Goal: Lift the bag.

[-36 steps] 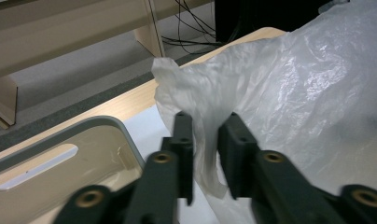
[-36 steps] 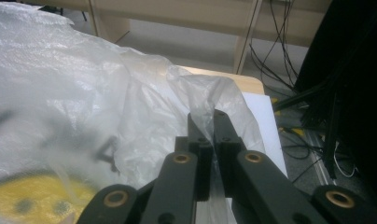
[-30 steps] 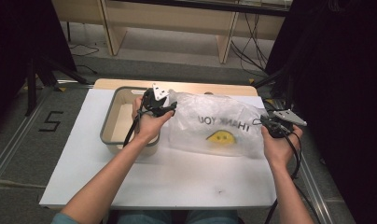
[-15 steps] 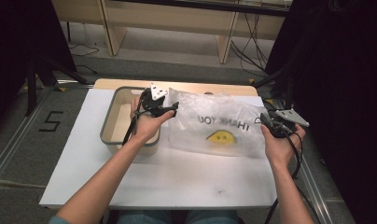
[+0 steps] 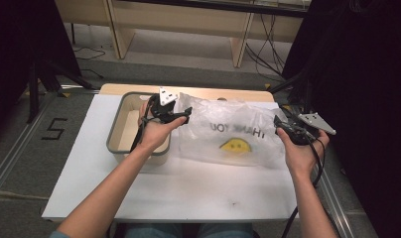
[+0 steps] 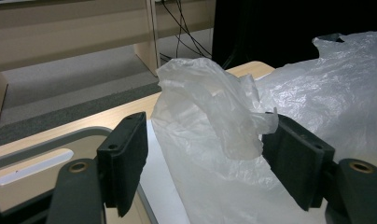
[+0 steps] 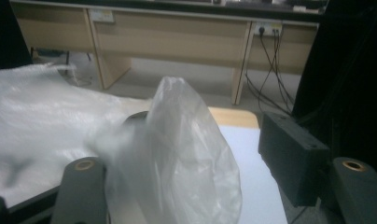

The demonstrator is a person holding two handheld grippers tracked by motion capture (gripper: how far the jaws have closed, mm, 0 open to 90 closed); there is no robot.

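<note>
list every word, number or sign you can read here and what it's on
"THANK YOU": on the plastic bag, printed above a yellow smiley and seen upside down from the high view.
"5": dark mark on the floor, left of the table.
Labels on the cabinet in the right gripper view: too blurred to read.

Translucent white plastic bag [image 5: 228,131], black lettering, yellow smiley print; beige rectangular tub with grey rim [image 5: 115,130]; white worktop [image 5: 188,183].

A crinkled translucent plastic bag [image 5: 228,134] with a yellow smiley lies flat at centre frame, handles raised.
</note>
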